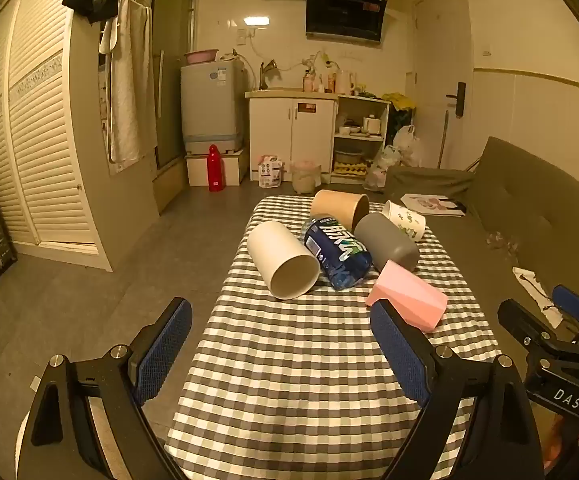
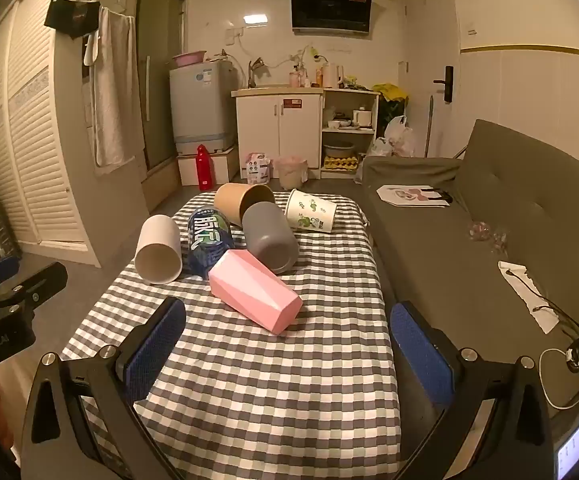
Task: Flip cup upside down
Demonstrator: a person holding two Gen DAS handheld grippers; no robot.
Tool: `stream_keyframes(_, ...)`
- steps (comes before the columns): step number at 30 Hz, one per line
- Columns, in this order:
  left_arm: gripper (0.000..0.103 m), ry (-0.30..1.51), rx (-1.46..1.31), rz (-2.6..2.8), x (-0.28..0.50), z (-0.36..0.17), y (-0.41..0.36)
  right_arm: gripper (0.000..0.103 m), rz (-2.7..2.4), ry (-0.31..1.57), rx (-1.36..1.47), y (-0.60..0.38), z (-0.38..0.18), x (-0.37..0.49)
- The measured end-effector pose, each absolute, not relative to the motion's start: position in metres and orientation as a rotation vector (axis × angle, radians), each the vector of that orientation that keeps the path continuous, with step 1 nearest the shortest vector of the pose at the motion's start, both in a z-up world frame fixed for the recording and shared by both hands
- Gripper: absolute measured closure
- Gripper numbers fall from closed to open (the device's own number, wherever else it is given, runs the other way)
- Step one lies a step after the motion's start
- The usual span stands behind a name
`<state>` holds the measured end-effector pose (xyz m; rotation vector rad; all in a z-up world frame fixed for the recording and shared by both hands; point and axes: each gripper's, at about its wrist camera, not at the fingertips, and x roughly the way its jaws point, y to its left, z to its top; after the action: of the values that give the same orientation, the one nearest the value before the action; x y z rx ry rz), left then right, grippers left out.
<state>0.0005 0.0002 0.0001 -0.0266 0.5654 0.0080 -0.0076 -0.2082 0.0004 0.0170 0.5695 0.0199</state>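
Several cups lie on their sides on a checkered table (image 1: 289, 352) (image 2: 273, 380): a white cup (image 1: 283, 259) (image 2: 158, 249), a blue printed cup (image 1: 337, 254) (image 2: 208, 242), a grey cup (image 1: 387, 241) (image 2: 270, 237), a pink faceted cup (image 1: 409, 300) (image 2: 255, 295), a tan cup (image 1: 339, 208) (image 2: 241, 200) and a white cup with green print (image 1: 405, 219) (image 2: 310, 211). My left gripper (image 1: 281, 316) is open and empty, near the table's front, short of the cups. My right gripper (image 2: 287, 320) is open and empty, just behind the pink cup.
A grey sofa (image 2: 489, 216) runs along the table's right side, with papers and a cable on it. Bare floor (image 1: 129, 272) lies left of the table. Cabinets, a washing machine and a red bottle (image 1: 215, 168) stand at the far wall.
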Motion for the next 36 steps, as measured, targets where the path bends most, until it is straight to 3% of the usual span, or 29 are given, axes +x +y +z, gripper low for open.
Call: stream_keyframes(36, 0.01, 0.56, -0.022, 0.023, 0.0, -0.004, 0.006, 0.0, 0.027, 0.58, 0.015, -0.204, -0.003, -0.009)
